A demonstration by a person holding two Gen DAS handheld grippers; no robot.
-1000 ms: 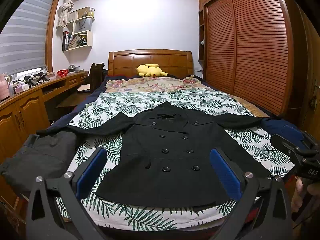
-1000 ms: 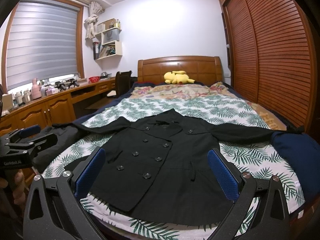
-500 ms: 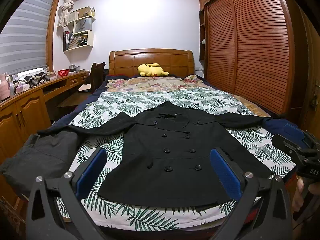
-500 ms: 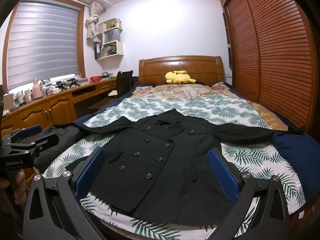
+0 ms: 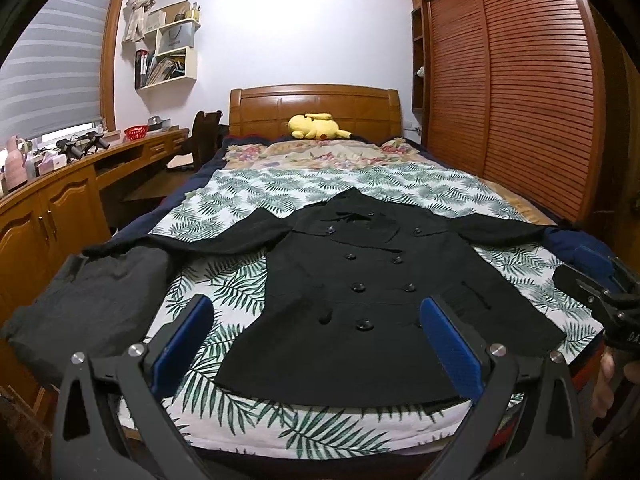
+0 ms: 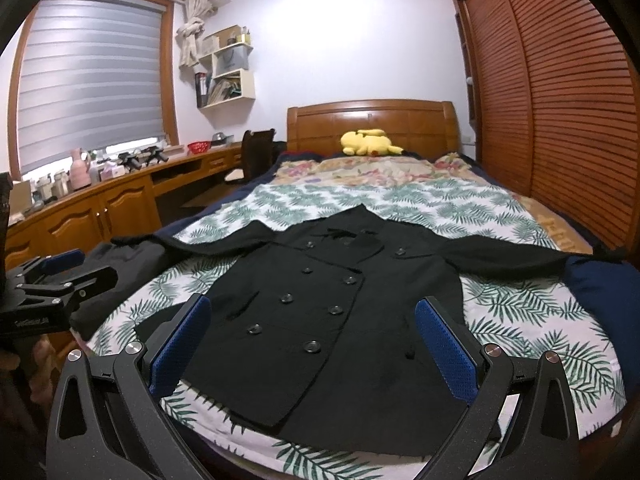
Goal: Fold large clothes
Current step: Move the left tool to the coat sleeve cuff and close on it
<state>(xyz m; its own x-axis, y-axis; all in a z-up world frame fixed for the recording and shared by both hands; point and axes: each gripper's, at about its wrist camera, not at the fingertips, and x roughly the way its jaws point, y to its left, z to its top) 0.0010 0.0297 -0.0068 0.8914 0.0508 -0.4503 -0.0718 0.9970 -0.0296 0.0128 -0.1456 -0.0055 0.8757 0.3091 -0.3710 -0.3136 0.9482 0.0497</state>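
A black double-breasted coat lies flat and face up on the leaf-print sheet, collar toward the headboard, both sleeves spread sideways. My left gripper hovers open over the coat's hem, nothing between its blue pads. My right gripper is open too, above the hem slightly to the right. Each gripper also shows at the edge of the other's view: the right gripper, the left gripper, each held by a hand.
A dark grey garment is heaped at the bed's left edge, a navy one at the right. A yellow plush toy rests by the headboard. Wooden desk and cabinets run along the left, a slatted wardrobe along the right.
Both grippers have shifted very slightly, tipping a little; the coat sits marginally higher in the views. The coat itself has not moved and both jaws stay open.
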